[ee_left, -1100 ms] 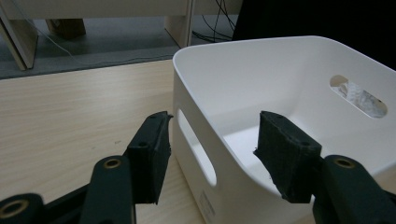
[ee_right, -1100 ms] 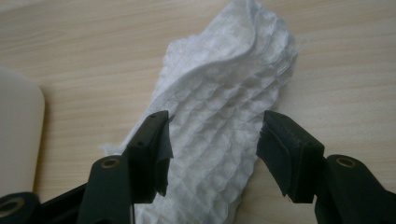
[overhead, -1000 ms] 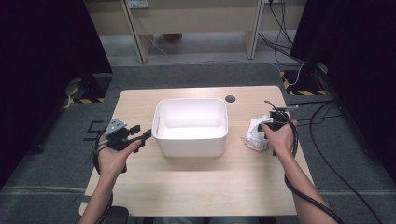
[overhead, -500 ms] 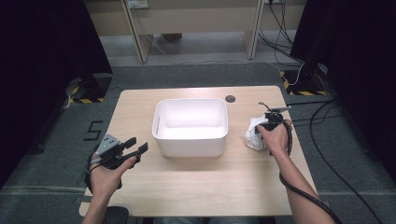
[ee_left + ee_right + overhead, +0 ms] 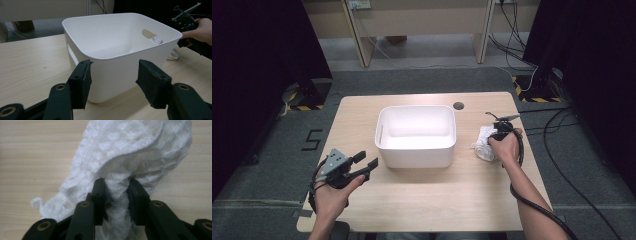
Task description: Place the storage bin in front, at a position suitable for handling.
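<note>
A person seated at a wooden table [image 5: 422, 200] works two hand-held grippers over a crumpled white waffle-weave cloth [image 5: 130, 157] and an empty white plastic bin [image 5: 416, 134]. The right gripper [image 5: 117, 185] points down at the cloth, and its jaws have just been closing: a fold of the fabric is pinched between the two black pads, which press into it from either side while the rest of the cloth billows ahead of the fingertips and trails off to one side on the tabletop. In the high view the right gripper [image 5: 501, 136] and the cloth [image 5: 484, 142] sit on the table just beyond the bin's right wall, so the cloth has been grasped but not lifted; by the look of it, carrying it over the rim and letting it go inside the bin remains to be done.

The left gripper [image 5: 113, 72] holds nothing. Its jaws stand spread apart, with the near corner of the bin [image 5: 117, 50] ahead of the fingertips and not touching them; in the high view the left gripper [image 5: 362, 167] hovers near the table's front left edge, short of the bin.

Between the pinched cloth and the bin's floor stands the bin's tall right wall, which the load would have to clear. A small round dark hole [image 5: 458, 105] marks the tabletop behind the bin, and cables [image 5: 557, 125] run across the floor to the right.
</note>
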Available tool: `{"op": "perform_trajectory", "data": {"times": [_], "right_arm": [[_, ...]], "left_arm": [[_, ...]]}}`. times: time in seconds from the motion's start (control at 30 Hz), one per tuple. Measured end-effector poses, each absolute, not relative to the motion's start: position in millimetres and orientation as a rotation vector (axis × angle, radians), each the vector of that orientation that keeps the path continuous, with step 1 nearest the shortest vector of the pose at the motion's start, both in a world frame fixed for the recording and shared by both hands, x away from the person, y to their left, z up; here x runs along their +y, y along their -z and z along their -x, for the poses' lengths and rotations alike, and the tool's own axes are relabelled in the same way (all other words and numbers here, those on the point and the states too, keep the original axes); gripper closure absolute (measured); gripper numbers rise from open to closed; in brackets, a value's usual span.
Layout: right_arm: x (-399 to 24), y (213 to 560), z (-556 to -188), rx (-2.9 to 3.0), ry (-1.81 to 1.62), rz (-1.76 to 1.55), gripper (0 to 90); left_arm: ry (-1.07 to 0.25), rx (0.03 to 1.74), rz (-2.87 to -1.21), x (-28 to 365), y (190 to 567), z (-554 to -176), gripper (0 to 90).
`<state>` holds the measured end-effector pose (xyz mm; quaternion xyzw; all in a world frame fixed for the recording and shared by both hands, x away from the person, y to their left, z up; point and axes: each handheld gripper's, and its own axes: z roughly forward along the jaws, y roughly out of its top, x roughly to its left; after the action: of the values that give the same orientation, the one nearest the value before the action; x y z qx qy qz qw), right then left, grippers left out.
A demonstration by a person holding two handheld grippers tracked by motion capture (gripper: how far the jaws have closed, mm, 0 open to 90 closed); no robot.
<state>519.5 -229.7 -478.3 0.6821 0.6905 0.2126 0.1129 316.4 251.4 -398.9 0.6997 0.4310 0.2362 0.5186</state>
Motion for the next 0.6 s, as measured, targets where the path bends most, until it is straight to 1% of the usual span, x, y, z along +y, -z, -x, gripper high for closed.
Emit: {"op": "perform_trajectory", "data": {"times": [0.2, 0.3, 0.5, 0.6], "right_arm": [[-231, 477, -519, 2.026, -0.648, -2.020, 79.3], [-231, 473, -515, 2.040, -0.682, -2.023, 81.0], [-223, 454, -491, 2.084, -0.759, -1.955, 81.6], [-217, 443, -473, 2.126, -0.791, -1.895, 81.7]], "left_arm": [[-0.509, 0.951, -1.744, 229, 402, -312, 43.8], [-0.504, 0.902, -1.783, 218, 400, -312, 43.6], [-0.477, 0.825, -1.814, 194, 393, -316, 43.2], [-0.437, 0.779, -1.830, 176, 393, -316, 42.8]]}}
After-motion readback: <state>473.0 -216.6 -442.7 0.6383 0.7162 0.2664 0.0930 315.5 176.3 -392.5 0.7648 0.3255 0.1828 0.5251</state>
